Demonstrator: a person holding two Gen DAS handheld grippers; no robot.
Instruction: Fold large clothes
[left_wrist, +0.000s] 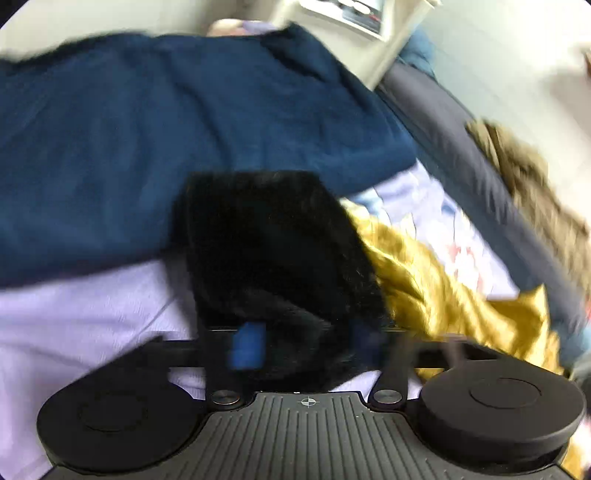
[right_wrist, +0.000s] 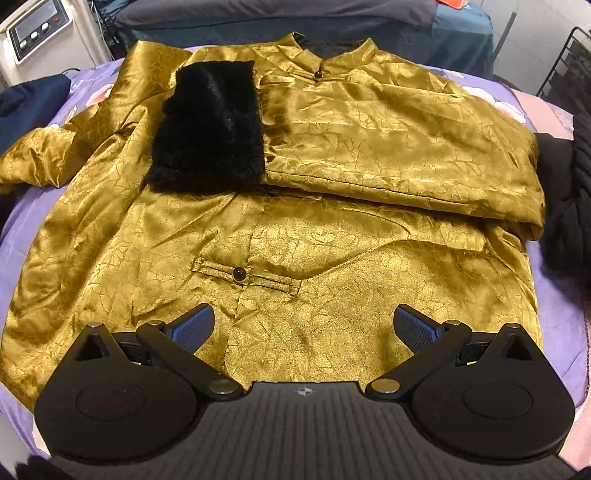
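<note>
A bed (right_wrist: 554, 295) with a lilac printed sheet carries a gold jacket (right_wrist: 332, 229); a navy garment (left_wrist: 147, 129) lies left of the jacket, dark clothes (right_wrist: 569, 192) to its right.

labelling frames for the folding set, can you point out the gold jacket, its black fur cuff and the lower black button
gold jacket (right_wrist: 369, 122), right wrist view, on the folded-over front panel
black fur cuff (right_wrist: 210, 125), right wrist view, middle of the fur
lower black button (right_wrist: 239, 273), right wrist view, on the button itself

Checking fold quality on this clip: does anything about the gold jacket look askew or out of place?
Yes, lopsided: the folded sleeve lies across the chest of the gold jacket, black fur cuff on top; the other sleeve sprawls crumpled to the side, not yet folded.
</note>
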